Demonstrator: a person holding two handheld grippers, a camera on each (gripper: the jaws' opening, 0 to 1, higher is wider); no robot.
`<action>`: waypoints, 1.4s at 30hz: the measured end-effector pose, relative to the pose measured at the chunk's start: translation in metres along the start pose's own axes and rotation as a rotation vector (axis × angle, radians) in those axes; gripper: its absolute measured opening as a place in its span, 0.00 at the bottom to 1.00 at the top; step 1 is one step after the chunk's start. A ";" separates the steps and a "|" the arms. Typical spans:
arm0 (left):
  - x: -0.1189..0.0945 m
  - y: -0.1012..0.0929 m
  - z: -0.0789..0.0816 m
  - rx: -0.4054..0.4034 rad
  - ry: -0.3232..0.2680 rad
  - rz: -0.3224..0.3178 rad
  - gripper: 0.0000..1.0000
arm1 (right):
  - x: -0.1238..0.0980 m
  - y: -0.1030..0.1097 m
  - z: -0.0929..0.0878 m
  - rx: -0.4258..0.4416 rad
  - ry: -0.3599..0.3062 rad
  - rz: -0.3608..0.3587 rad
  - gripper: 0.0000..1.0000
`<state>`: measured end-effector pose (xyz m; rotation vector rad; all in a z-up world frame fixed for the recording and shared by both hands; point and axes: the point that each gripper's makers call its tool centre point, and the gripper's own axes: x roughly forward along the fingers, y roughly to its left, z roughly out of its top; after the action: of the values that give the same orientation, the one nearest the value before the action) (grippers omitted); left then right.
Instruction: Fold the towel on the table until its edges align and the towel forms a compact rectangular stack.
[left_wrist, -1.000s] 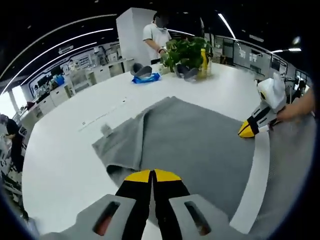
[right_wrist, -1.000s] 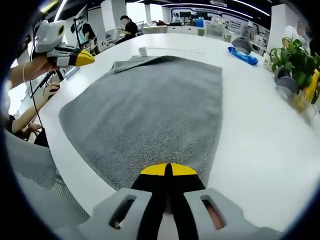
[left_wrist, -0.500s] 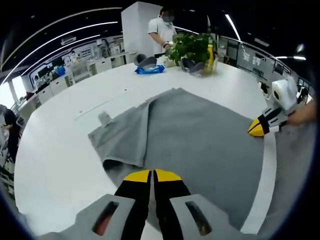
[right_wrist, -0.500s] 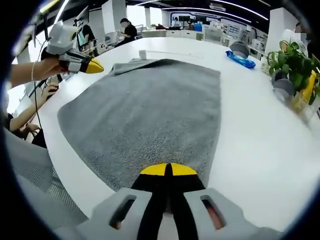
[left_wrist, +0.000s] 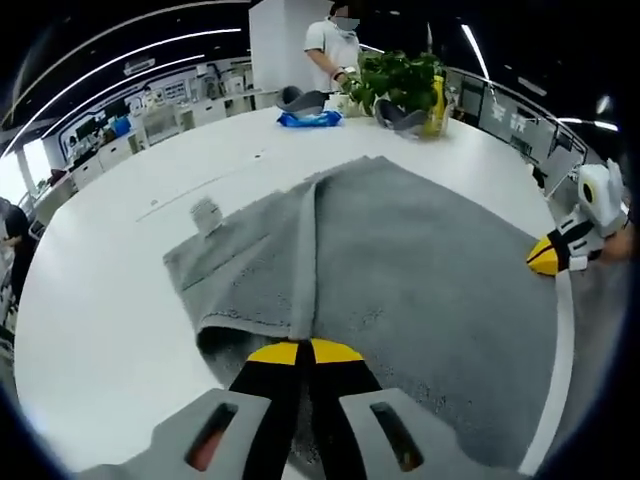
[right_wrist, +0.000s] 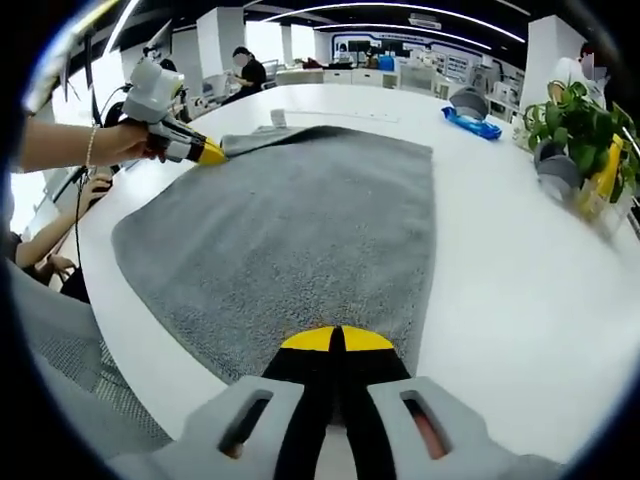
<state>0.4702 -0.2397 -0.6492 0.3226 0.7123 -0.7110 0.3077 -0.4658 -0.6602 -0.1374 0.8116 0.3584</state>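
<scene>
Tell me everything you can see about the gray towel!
The gray towel looks soft and fuzzy, like terry cloth. It lies spread on the white table, mostly flat. At one end a strip is folded over onto itself, making a long ridge, with a small tag sticking out. The left gripper and the right gripper each have shut jaws at a near edge of the towel.

I see a big white table (left_wrist: 100, 290) curving away in an open office. Long ceiling light strips (left_wrist: 130, 35) run overhead against a dark ceiling. A white pillar (left_wrist: 278, 40) stands at the far end, with desks (left_wrist: 150, 120) far left. Bright windows (right_wrist: 270, 25) glow far off, beside a white column (right_wrist: 215, 40) in the right gripper view.
</scene>
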 end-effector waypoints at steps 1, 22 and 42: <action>0.002 0.001 0.003 0.002 -0.007 0.002 0.02 | 0.000 0.000 0.000 -0.001 0.000 -0.001 0.00; 0.033 0.057 0.028 -0.097 -0.079 0.064 0.02 | 0.001 0.002 0.001 -0.046 -0.007 -0.004 0.00; -0.067 -0.011 0.035 -0.135 -0.225 -0.039 0.15 | -0.003 0.003 0.004 -0.064 0.051 0.156 0.12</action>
<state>0.4432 -0.2332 -0.5782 0.1029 0.5504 -0.7197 0.3073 -0.4624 -0.6552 -0.1441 0.8643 0.5302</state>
